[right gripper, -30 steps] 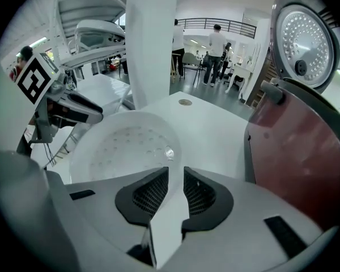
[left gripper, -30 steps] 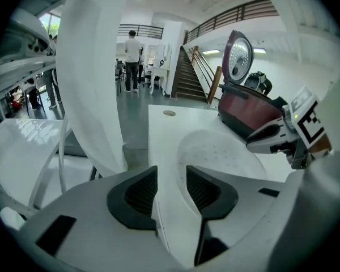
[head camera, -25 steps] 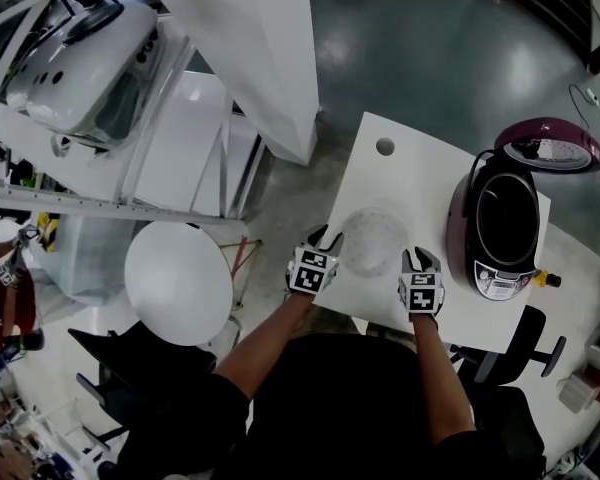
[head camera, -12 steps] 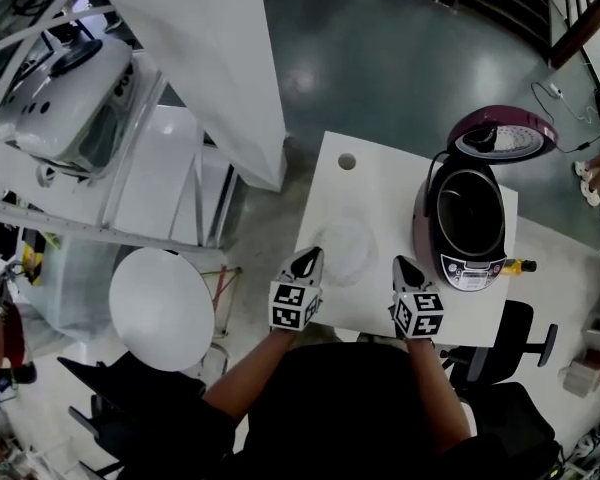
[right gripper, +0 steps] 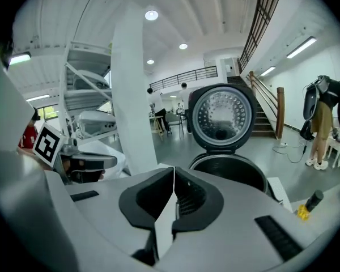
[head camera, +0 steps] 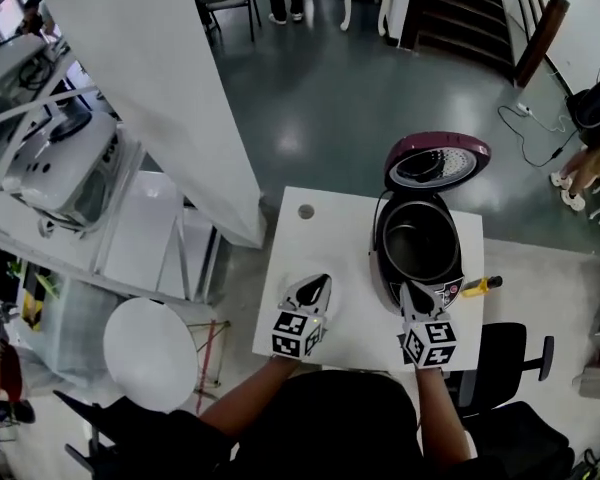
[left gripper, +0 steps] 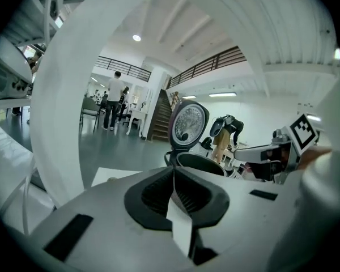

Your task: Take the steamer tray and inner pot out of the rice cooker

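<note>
The maroon rice cooker stands on the white table with its lid raised. The dark inner pot sits inside it and also shows in the right gripper view. My left gripper hovers over the table left of the cooker; its jaws have just been closing and are shut on nothing. My right gripper hangs at the cooker's near rim, shut and empty. I cannot make out the pale steamer tray; the left gripper covers its spot.
A yellow-and-black item lies right of the cooker. The table has a round hole at its far left. A white pillar, a round white table and a black chair surround it. People stand in the background.
Both grippers rose from either side of the pale tray on the table and shut empty. The head view swung, so the cooker now sits mid-picture.
</note>
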The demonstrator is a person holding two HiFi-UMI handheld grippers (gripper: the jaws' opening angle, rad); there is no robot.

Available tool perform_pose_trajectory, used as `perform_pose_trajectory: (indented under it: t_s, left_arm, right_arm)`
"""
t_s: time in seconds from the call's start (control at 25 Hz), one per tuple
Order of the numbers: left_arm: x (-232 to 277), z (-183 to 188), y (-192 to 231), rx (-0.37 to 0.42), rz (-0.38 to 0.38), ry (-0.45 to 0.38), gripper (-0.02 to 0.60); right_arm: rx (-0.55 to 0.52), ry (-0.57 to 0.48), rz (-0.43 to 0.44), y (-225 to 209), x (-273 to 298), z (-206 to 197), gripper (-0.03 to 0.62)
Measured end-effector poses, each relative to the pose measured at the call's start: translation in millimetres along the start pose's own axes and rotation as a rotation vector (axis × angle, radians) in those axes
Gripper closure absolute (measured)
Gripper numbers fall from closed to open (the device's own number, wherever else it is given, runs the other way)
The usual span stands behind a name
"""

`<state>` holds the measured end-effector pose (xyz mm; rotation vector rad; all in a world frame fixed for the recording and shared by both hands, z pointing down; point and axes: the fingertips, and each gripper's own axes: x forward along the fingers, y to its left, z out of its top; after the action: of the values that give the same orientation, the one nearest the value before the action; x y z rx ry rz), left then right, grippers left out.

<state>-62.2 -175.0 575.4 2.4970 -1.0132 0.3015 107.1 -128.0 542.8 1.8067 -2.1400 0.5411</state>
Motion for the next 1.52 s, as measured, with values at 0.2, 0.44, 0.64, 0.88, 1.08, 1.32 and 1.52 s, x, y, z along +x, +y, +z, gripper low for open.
perform_pose_trajectory:
  t_s: [0.2, 0.44, 0.64, 0.88, 1.08, 1.32, 1.52]
  left_arm:
    - [40, 25, -43, 0.040, -0.018, -0.011, 0.572]
    - [79, 35, -81, 0.071, 0.016, -0.006, 0.572]
    - [104, 38, -90, 0.080, 0.081, -0.017, 0.572]
    - [128, 33, -86, 0.081, 0.144, 0.047, 0.571]
    - [143, 25, -80, 0.087, 0.190, 0.097, 0.571]
    - [159, 13, -75, 0.086, 0.234, 0.138, 0.569]
    - [174, 3, -65, 0.081, 0.258, 0.190, 0.467]
  right_arm:
    - [0.020, -0.052, -0.071, -67, -27, 19, 0.591]
    - [0.023, -0.058, -0.091, -135, -44, 22, 0.589]
    - [0.002, -0.047, -0.070, -176, -37, 23, 0.589]
    - [0.009, -0.016, -0.031, -216, -11, 26, 0.589]
    - [0.008, 0.046, 0.011, -229, 12, 13, 0.588]
    - [-0.015, 0.112, 0.053, -239, 39, -2, 0.588]
    - [-0.122, 0.215, 0.031, -251, 61, -19, 0.490]
